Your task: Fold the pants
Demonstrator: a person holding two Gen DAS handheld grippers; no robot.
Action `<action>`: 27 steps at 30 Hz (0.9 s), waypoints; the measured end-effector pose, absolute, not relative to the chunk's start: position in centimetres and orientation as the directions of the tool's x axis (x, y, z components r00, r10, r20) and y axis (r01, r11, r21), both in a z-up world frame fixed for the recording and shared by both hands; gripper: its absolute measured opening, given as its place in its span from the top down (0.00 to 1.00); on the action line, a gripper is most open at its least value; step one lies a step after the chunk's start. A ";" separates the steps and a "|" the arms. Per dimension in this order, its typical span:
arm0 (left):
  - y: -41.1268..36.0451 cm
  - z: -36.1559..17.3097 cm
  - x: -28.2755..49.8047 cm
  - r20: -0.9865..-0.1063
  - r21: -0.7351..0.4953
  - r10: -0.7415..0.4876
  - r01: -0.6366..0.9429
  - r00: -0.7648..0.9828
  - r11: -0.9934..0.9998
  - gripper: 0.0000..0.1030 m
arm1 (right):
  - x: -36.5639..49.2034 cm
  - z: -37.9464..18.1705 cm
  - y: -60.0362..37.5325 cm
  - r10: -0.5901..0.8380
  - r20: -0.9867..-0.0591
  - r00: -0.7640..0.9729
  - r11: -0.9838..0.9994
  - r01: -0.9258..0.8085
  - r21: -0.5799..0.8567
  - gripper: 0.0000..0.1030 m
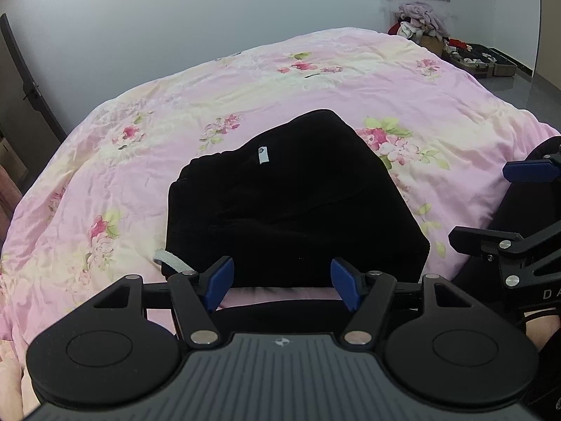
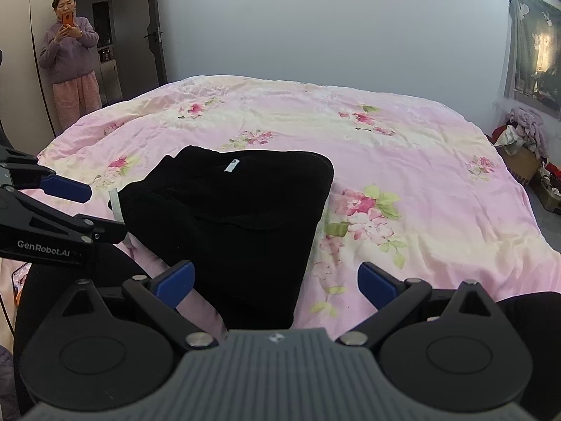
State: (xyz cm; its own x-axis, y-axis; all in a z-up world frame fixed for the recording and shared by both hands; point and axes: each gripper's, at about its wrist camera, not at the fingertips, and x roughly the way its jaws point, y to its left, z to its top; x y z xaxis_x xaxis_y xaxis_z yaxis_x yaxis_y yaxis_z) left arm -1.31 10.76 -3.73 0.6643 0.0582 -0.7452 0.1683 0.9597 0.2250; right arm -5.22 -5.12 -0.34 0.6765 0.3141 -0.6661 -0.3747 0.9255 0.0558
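Observation:
Black pants lie folded into a compact bundle on the pink floral bedcover, with a small white label on top and a white drawstring end sticking out at the near left. The bundle also shows in the right wrist view. My left gripper is open and empty, just short of the bundle's near edge. My right gripper is open and empty, at the bundle's near right corner. Each gripper shows at the edge of the other's view: the right one, the left one.
The bedcover spreads wide behind and to the right of the pants. A person with a phone stands by a door at the far left. Boxes and a clothes pile sit on the floor beyond the bed's far right.

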 end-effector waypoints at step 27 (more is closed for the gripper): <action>10.1 -3.8 -1.1 -0.751 0.205 0.051 0.160 0.658 0.966 0.26 | -5.4 -0.3 -5.1 0.313 -0.666 0.677 0.926 -0.372 0.057 0.07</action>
